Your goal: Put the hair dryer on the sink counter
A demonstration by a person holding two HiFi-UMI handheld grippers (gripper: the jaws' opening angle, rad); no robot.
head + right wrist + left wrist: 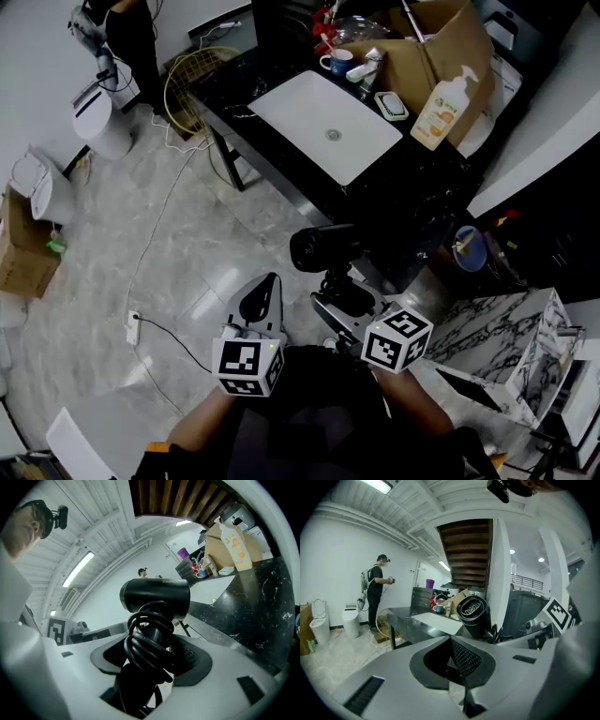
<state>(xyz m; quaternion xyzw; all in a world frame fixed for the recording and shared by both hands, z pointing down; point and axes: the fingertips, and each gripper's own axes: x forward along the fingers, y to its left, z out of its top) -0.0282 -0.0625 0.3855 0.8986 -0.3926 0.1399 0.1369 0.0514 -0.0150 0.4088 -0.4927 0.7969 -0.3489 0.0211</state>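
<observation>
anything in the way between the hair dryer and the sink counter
Nothing visible. The hair dryer in the right tongs hangs just off the sink counter, whose near top is bare; the soap bottle and box stand farther back.
</observation>
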